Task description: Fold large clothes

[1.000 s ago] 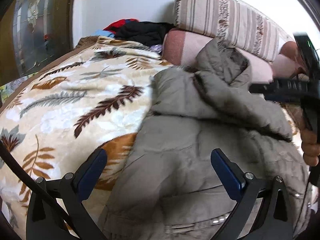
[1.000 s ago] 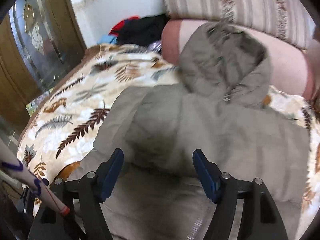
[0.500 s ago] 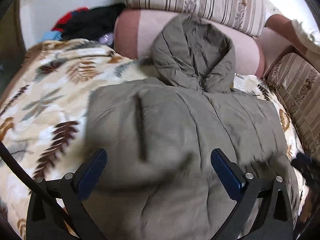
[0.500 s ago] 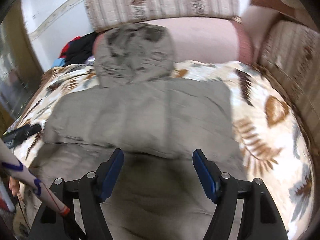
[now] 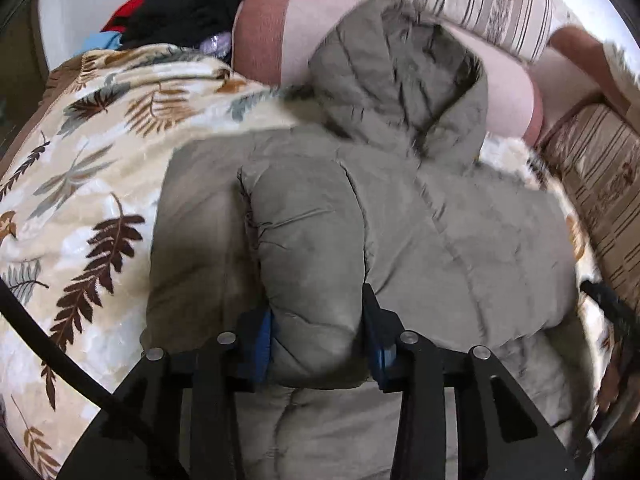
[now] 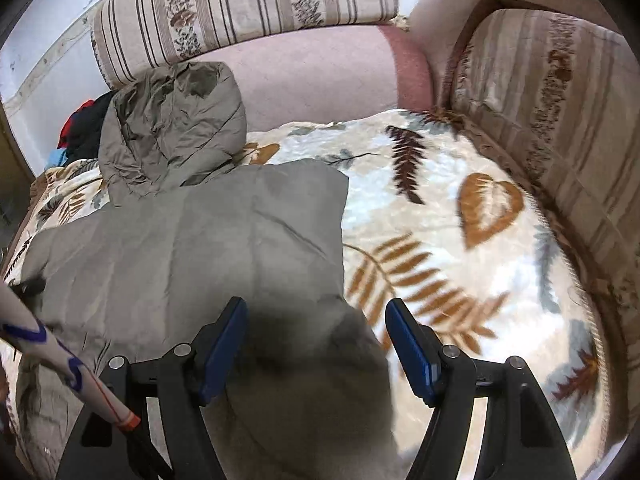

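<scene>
A grey-green hooded puffer jacket (image 5: 460, 248) lies flat on the leaf-print blanket, its hood (image 5: 400, 80) resting against the pink bolster. One sleeve (image 5: 308, 248) is folded over the body. My left gripper (image 5: 320, 344) is closing its jaws, and both blue pads press on the puffy end of that sleeve. In the right wrist view the jacket (image 6: 180, 248) fills the left half, with its hood (image 6: 172, 120) at the upper left. My right gripper (image 6: 316, 340) stands open low over the jacket's right edge, its pads clear of the fabric.
A leaf-print blanket (image 6: 440, 240) covers the seat. Striped cushions (image 6: 240, 12) and a pink bolster (image 6: 320, 68) run along the back, and a striped armrest (image 6: 560, 120) closes the right side. Dark and red clothes (image 5: 180, 12) are piled at the far left corner.
Both views have swung to the right across the jacket. The left jaws went from wide open to pinching the folded sleeve. The right gripper stayed open and now hangs over the jacket's right edge.
</scene>
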The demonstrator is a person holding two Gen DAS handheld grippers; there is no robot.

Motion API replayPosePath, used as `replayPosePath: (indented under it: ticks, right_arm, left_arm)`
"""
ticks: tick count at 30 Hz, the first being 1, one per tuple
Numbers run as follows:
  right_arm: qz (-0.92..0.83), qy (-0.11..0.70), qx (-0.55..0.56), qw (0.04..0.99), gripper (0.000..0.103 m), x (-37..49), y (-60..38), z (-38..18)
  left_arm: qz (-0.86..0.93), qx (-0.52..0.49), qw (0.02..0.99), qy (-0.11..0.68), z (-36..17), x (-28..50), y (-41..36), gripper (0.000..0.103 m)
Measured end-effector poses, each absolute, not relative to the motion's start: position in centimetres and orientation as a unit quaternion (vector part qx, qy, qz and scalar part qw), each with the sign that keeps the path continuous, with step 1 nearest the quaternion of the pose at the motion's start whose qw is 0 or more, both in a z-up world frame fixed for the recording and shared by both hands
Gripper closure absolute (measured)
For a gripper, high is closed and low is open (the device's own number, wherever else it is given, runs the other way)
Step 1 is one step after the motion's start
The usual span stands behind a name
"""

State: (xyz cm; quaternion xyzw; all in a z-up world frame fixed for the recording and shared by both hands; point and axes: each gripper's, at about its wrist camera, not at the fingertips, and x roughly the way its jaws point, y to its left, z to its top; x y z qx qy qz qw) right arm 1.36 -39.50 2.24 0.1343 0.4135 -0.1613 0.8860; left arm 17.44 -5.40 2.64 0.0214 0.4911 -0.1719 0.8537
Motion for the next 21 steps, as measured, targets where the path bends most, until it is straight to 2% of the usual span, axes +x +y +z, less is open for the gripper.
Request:
replayPosePath:
  ticks: [4, 7, 11, 16, 21]
  right_arm:
    - [-0.173, 0.448, 0.119, 0.869, 0.027, 4.5, -38.6, -0.9]
    - [-0.181, 0.445, 0.096, 0.872, 0.027, 4.5, -38.1, -1.0]
    - [-0.178, 0.431, 0.093, 0.880, 0.027, 2.0, -38.1, 1.0]
    - [-0.177, 0.415, 0.103, 0.886, 0.027, -2.3, -37.4, 2.7]
    - [-0.174, 0.418, 0.119, 0.884, 0.027, -6.1, -35.9, 2.4]
  left_arm:
    - [-0.151, 0.022, 0.858, 0.491, 1.8, 17.6, -5.7, 0.053]
    - [-0.144, 0.021, 0.859, 0.490, 2.4, 17.2, -5.6, 0.051]
    - [-0.144, 0.024, 0.872, 0.468, 4.5, 14.8, -4.6, 0.050]
    - [-0.126, 0.035, 0.896, 0.424, 7.2, 9.9, -2.6, 0.034]
    - [-0.108, 0.053, 0.902, 0.415, 7.2, 6.4, -0.9, 0.031]
